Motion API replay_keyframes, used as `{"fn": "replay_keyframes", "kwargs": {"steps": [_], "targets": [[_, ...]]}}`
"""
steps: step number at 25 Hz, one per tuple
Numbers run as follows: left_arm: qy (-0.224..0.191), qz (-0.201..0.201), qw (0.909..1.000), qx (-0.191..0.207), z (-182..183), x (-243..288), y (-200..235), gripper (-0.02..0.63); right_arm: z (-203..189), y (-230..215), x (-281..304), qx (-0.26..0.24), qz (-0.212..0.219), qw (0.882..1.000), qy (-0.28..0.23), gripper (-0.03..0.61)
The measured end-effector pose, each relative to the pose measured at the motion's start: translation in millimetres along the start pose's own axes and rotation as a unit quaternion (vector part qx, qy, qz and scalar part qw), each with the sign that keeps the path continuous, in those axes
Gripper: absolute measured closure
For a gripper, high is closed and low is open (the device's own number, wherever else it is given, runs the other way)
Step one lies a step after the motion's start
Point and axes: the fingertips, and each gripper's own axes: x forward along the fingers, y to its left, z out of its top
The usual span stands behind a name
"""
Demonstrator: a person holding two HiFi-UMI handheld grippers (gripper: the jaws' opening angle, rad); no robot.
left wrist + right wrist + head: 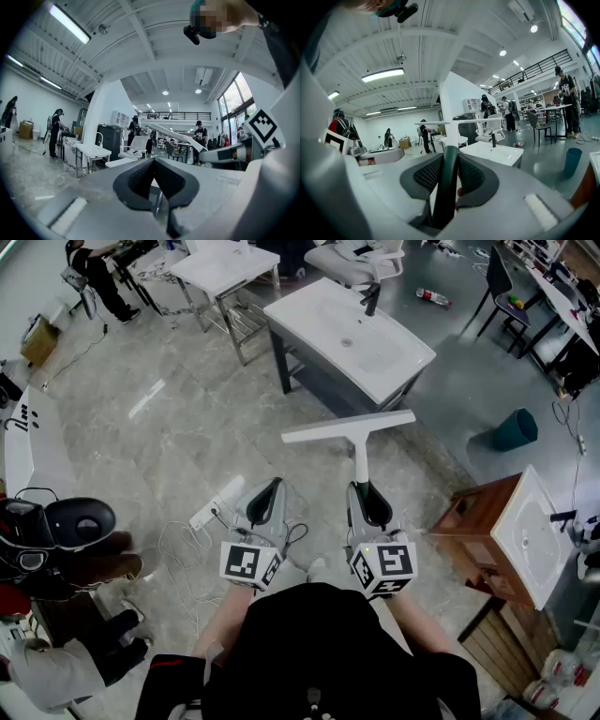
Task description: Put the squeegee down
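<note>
A white T-shaped squeegee [351, 428] with a dark green handle is held out in front of me, its blade crosswise at the far end. My right gripper [363, 491] is shut on the handle. In the right gripper view the green handle [447, 183] runs up between the black pads to the white blade [457, 123]. My left gripper [271, 487] hangs beside it to the left, apart from the squeegee, jaws closed together with nothing between them. The left gripper view shows its own jaws [154, 165] meeting and the squeegee blade [177, 135] off to the right.
A white washbasin [394, 376] with a black tap stands just ahead. A wooden cabinet [473, 526] carrying a second basin is at the right, with a teal bin [515, 428] behind it. A power strip [215, 503] and cables lie on the floor to the left. People stand further off.
</note>
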Motion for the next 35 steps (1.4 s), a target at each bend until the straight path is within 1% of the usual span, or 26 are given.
{"fn": "replay_keyframes", "kwargs": {"steps": [4, 8, 12, 15, 23, 30, 35], "targets": [[-0.015, 0.011, 0.9998, 0.0, 8.5, -20.2, 12.9, 0.615, 5.1, 18.6, 5.8, -0.002, 0.002, 1.0, -0.016, 0.482], [-0.005, 0.028, 0.9996, 0.0, 1.0, -52.8, 26.1, 0.615, 6.9, 45.1, 7.9, -0.005, 0.018, 1.0, -0.016, 0.482], [-0.015, 0.053, 0.9984, -0.008, 8.9, -76.4, 52.7, 0.615, 11.3, 76.4, 13.0, -0.019, 0.038, 0.999, -0.016, 0.482], [-0.024, 0.059, 0.9979, -0.01, 14.5, -86.7, 67.3, 0.615, 9.3, 93.7, 18.4, -0.023, 0.043, 0.999, -0.011, 0.482], [-0.032, 0.051, 0.9979, -0.023, 13.7, -100.1, 90.9, 0.615, 0.5, 123.5, 24.5, -0.036, 0.035, 0.999, 0.001, 0.482], [-0.051, 0.031, 0.9979, -0.026, 14.0, -108.0, 103.2, 0.615, -4.3, 140.3, 21.7, -0.035, 0.023, 0.999, -0.014, 0.48], [-0.053, 0.02, 0.9982, -0.02, 15.2, -116.3, 115.0, 0.615, -3.6, 155.9, 23.9, -0.036, 0.016, 0.999, -0.026, 0.48]]}}
